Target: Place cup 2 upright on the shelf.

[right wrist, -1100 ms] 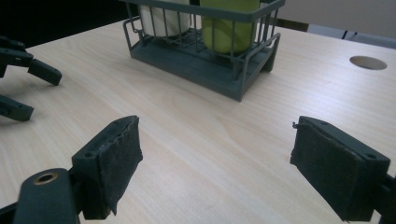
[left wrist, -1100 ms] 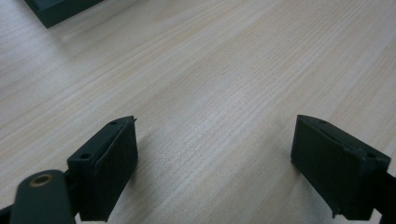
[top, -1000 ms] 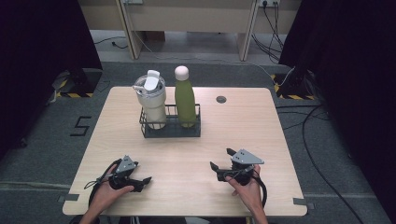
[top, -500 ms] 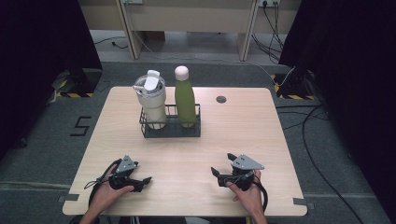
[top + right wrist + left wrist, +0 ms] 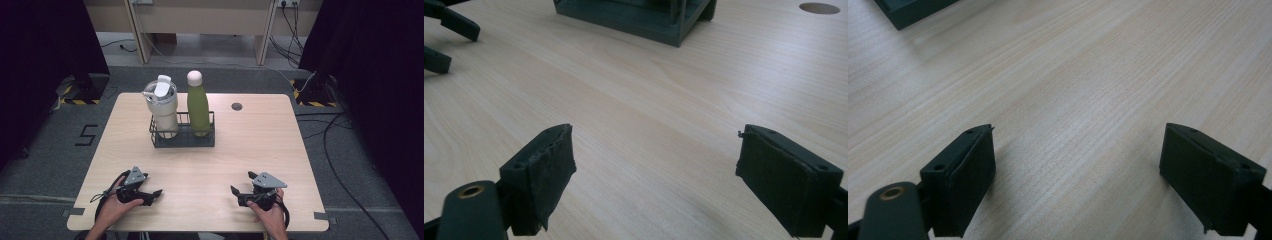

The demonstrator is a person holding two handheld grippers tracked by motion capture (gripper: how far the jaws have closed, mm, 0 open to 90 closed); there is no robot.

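Both your tongs low at the near edge of the tabletop [image 5: 240, 145], nothing in either.
Left tongs [image 5: 157, 192] and right tongs [image 5: 234, 192] are spread wide, jaws over bare wood. Wire rack [image 5: 182, 140] sits well apart at the far side, holding the white tumbler [image 5: 161, 107] and green bottle [image 5: 198, 107] upright, side by side.

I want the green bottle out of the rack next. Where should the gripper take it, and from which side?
Probably grip the green bottle on its narrowing upper body, just under the pale cap. It stands upright in the black wire rack, whose walls hide its base. Come from the right: the white tumbler crowds its left. The open right gripper seems best placed.
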